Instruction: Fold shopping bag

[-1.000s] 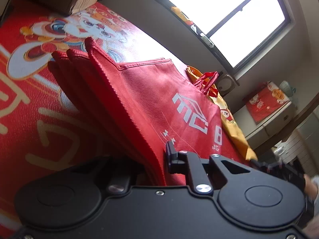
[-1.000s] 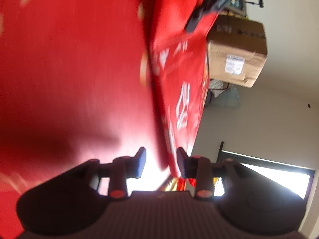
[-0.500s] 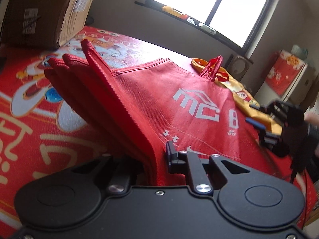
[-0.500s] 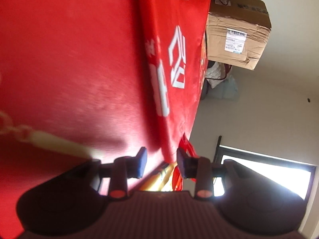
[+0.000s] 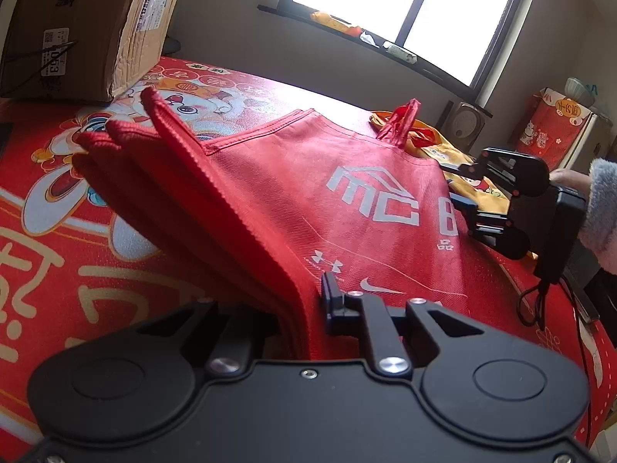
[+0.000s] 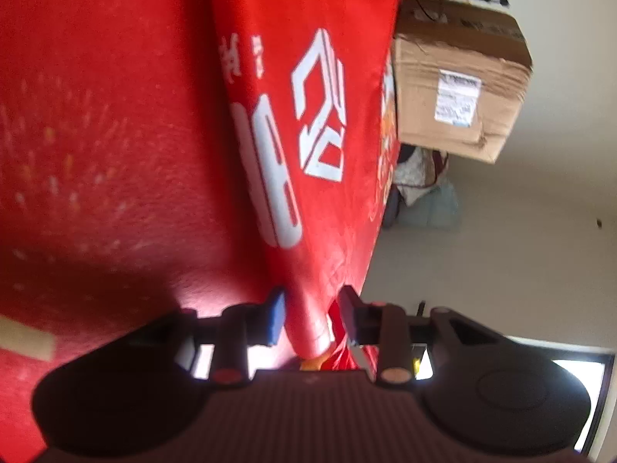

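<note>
We find one red bag [image 5: 347,200] lying flat across the middle of the desk [image 5: 50,270], which is covered in a red printed cloth. Its pleated side stands in three ridges toward the desk's far left corner, and its handle [image 5: 401,123] rises at the far edge, beside the window side.

The left gripper [image 5: 304,308] is clenched on the near edge of the bag: the folded layers pass between its fingers [image 5: 331,301], and only the right finger shows clearly. The right gripper [image 5: 462,189] comes in from the desk's right edge, held by a hand in a grey sleeve [image 5: 601,208]. In its own view the bag's corner sits between its fingers [image 6: 275,318]; the jaws stand apart with a gap on each side of the cloth, so we record it as released.

Count: one red bag, one yellow bag [image 5: 455,158] partly under the red one at the far right, one box [image 5: 92,27] on the far left corner, two grippers.

Open room: we note bare cloth along the left side of the desk from the box to the near edge, and a narrow strip along the right edge, crossed by a black cable [image 5: 540,297]
</note>
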Demonstrator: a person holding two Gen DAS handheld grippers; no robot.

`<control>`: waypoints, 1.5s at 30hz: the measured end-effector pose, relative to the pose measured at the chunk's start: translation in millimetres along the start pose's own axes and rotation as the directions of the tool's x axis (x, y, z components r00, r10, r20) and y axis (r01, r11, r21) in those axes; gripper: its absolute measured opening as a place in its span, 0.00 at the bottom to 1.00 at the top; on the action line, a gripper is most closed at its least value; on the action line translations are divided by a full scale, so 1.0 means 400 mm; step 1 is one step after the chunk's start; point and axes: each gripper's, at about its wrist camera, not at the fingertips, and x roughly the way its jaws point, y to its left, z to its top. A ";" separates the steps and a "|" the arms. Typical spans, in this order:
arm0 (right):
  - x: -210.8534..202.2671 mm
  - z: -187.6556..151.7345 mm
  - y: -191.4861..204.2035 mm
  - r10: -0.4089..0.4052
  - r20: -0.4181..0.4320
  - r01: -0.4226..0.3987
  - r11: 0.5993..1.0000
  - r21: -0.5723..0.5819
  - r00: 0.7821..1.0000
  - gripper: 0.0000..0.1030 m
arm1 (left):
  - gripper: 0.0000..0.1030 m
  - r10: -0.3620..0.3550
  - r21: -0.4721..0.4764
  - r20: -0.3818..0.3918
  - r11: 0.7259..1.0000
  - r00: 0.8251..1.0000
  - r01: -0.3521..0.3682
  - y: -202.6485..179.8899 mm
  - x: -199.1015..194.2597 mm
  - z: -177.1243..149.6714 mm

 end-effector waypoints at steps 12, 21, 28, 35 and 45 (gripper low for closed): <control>0.050 0.011 -0.022 0.154 0.012 -0.151 0.980 -0.129 0.988 0.05 | 0.13 -0.018 -0.032 0.002 0.999 1.000 0.018 0.006 -0.004 -0.002; -0.038 0.048 -0.032 0.214 -0.096 -0.216 0.976 -0.016 0.972 0.04 | 0.13 0.023 -0.007 0.003 1.000 1.000 -0.023 -0.004 -0.001 0.009; -0.175 0.058 -0.092 -0.002 -0.115 -0.001 1.000 -0.028 0.993 0.04 | 0.15 0.045 0.041 0.000 0.998 0.999 -0.045 -0.020 0.002 0.013; -0.353 0.128 -0.130 -0.056 -0.136 0.056 0.998 -0.001 0.989 0.04 | 0.22 0.041 0.076 -0.001 0.996 0.999 -0.040 -0.033 0.003 0.009; -0.538 0.200 -0.103 0.177 -0.151 -0.133 0.955 0.266 0.973 0.04 | 0.25 -0.008 0.118 -0.028 0.993 1.000 0.011 -0.023 0.006 0.014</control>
